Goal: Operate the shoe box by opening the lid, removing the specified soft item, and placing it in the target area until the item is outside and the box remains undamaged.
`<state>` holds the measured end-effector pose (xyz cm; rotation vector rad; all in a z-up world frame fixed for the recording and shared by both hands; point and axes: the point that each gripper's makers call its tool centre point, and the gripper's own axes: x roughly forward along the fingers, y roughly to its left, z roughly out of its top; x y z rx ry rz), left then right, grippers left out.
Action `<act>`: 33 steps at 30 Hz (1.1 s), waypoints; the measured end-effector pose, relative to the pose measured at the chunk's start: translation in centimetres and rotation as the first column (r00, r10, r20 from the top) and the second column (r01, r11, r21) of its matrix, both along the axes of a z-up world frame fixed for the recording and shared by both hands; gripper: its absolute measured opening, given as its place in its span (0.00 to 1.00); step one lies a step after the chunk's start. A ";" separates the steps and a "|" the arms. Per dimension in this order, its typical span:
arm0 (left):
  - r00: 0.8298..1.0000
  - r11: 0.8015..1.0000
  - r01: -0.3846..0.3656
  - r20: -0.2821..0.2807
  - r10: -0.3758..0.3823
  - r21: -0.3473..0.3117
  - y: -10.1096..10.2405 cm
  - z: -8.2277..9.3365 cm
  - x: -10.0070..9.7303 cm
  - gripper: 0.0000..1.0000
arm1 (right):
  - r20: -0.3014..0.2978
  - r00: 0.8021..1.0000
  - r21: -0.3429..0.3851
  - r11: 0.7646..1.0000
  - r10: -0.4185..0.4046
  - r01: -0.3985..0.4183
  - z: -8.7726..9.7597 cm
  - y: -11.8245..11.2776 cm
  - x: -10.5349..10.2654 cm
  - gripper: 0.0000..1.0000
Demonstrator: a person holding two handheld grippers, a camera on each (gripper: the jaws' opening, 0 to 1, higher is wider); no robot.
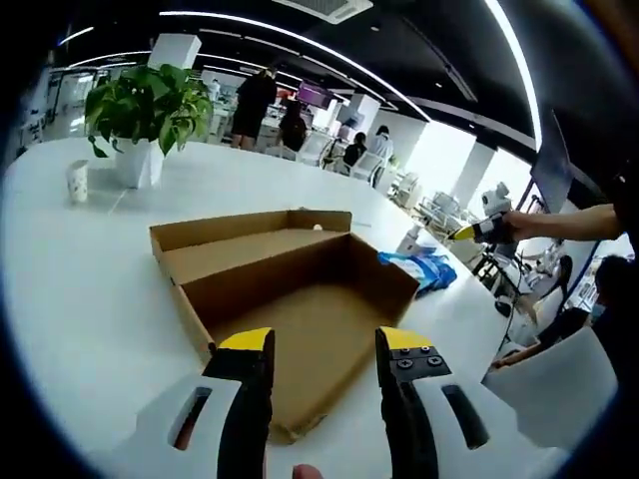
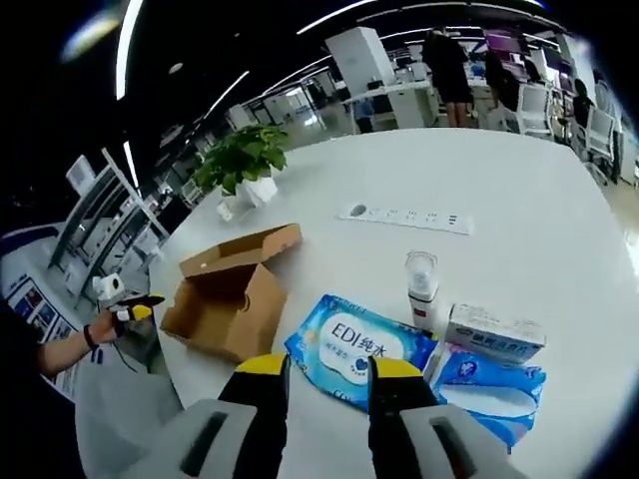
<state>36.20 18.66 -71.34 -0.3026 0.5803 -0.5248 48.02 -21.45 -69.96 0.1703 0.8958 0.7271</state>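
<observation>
Both grippers hover with jaws parted: left gripper [image 1: 324,344] over open shoe box [image 1: 300,289], right gripper [image 2: 326,369] above wipes pack [image 2: 359,349].

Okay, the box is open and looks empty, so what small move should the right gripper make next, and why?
Probably nothing more than lifting the right gripper away. Its jaws stand open with nothing between them, just above the blue wipes pack, which lies flat on the white table, apart from the open cardboard box. The box's floor is bare, so the pack seems placed.
</observation>
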 end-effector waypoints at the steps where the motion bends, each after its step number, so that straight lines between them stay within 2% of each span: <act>1: 1.000 1.000 -0.008 -0.001 0.008 0.009 0.3 -0.1 0.0 0.41 | 0.005 1.000 -0.006 1.000 -0.005 0.005 -0.1 0.0 -0.2 0.28; 7: 0.998 0.998 -0.061 -0.005 0.061 -0.003 1.5 -0.2 0.0 0.41 | 0.009 1.000 0.017 1.000 -0.018 0.018 -0.2 0.6 -1.3 0.29; 11: 0.995 0.995 -0.095 -0.008 0.095 -0.005 2.3 -0.4 0.0 0.41 | 0.017 0.999 0.076 0.996 -0.052 0.050 -0.1 1.2 -2.0 0.31; 18: 0.990 0.990 -0.140 -0.016 0.140 0.022 3.2 -0.7 -0.3 0.41 | 0.017 0.998 0.113 0.991 -0.069 0.066 -0.9 2.2 -3.7 0.35; 21: 0.985 0.985 -0.169 -0.034 0.170 0.027 4.0 -1.4 -0.3 0.41 | 0.020 0.996 0.145 0.986 -0.084 0.080 -1.0 2.5 -4.3 0.36; 25: 0.983 0.984 -0.176 -0.058 0.177 0.014 3.8 -2.1 -0.6 0.40 | 0.027 0.995 0.168 0.982 -0.096 0.091 -1.3 3.0 -5.4 0.38; 33: 0.981 0.983 -0.178 -0.071 0.180 0.033 3.6 -2.7 -0.8 0.42 | 0.038 0.990 0.217 0.968 -0.139 0.128 -1.6 3.5 -6.9 0.40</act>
